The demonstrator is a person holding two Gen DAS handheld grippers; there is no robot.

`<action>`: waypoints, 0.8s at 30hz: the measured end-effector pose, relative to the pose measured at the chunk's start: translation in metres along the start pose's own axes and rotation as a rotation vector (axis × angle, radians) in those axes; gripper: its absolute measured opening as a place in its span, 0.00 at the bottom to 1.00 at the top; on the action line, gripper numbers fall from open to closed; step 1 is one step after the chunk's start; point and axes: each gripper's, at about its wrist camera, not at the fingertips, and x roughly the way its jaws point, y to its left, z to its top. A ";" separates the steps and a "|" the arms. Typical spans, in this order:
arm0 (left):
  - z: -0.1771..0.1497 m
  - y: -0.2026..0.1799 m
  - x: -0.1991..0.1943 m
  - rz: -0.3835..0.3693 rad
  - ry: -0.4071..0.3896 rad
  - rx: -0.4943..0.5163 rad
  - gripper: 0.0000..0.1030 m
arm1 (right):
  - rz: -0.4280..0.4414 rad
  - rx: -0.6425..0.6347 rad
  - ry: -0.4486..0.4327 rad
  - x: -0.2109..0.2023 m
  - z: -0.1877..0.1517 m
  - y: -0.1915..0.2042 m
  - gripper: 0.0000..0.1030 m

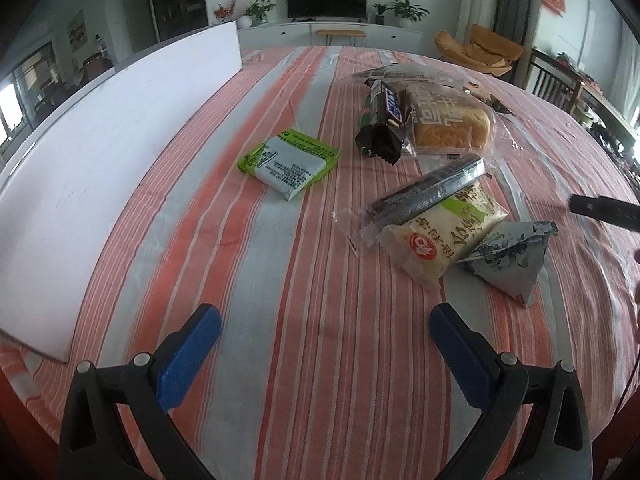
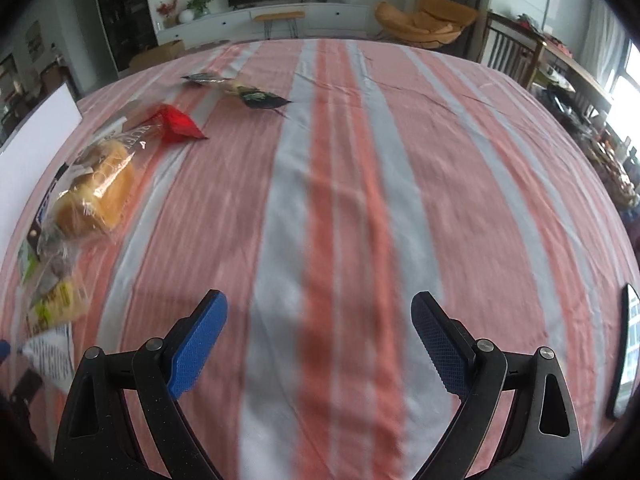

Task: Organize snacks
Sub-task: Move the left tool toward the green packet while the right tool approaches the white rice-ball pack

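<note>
1. Two grippers hover low over the striped surface [image 1: 280, 280], each with its blue-padded fingers spread wide and nothing between them.
2. Left gripper [image 1: 325, 332] points forward along the cloth, level with it, short of the snacks.
3. Ahead of it lies a green-and-white packet [image 1: 288, 165] on its own; to the right, a dark chocolate bar [image 1: 382, 120] leans against a bagged bread loaf [image 1: 448, 120].
4. Nearer, a dark wrapped roll [image 1: 432, 192] rests across a pale cake packet [image 1: 440, 236], with a grey triangular pouch [image 1: 508, 256] touching its right side.
5. Right gripper [image 2: 319, 312] aims over bare cloth; the blurred snacks, including a red pouch [image 2: 178, 122], sit well off to its left.
6. A white board [image 1: 100, 160] stands along the left edge.
</note>
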 end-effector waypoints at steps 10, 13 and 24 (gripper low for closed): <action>0.016 0.004 0.008 -0.050 0.097 0.010 1.00 | 0.004 0.009 -0.068 0.002 -0.009 0.007 0.93; 0.032 0.022 0.012 -0.151 0.120 -0.069 1.00 | 0.006 0.011 -0.067 0.001 -0.007 0.007 0.93; 0.110 0.037 0.054 -0.118 0.106 -0.008 1.00 | 0.008 0.012 -0.067 0.002 -0.006 0.007 0.93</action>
